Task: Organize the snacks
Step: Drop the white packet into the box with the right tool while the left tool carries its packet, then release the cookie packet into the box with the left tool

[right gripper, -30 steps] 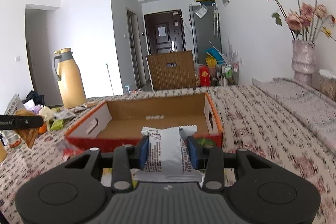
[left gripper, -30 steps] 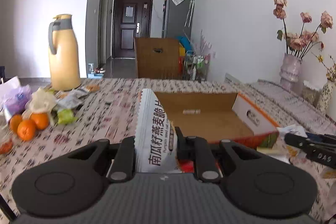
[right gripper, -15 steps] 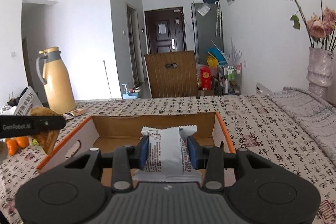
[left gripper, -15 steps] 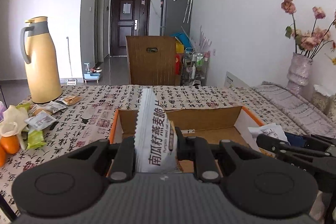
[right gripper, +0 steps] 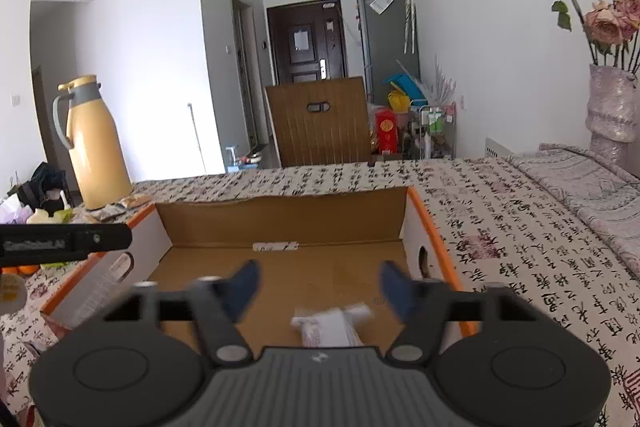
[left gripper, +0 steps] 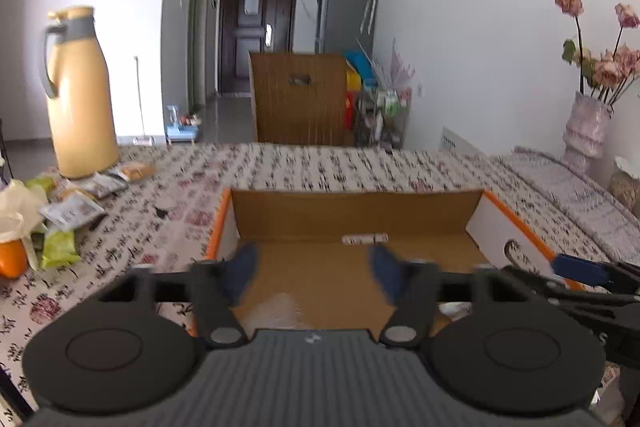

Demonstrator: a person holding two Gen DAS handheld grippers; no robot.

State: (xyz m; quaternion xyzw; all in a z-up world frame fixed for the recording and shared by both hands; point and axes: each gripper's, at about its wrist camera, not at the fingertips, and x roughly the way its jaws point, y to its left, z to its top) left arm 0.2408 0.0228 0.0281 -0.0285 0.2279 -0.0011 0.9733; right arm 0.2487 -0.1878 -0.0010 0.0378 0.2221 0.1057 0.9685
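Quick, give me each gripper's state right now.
Left gripper: open, fingers have just been opening, nothing between them; a blurred white packet lies below in the cardboard box.
Right gripper: open, fingers just opened; its snack packet dropped below.

Blurred white packet (left gripper: 280,309) half behind housing

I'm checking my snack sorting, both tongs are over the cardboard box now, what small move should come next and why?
Probably lift both tongs back out of the cardboard box and swing toward the snack pile by the yellow jug. The left tongs and right tongs have just been opening and hold nothing; a white packet lies in the box below the right ones, so both drops look done.
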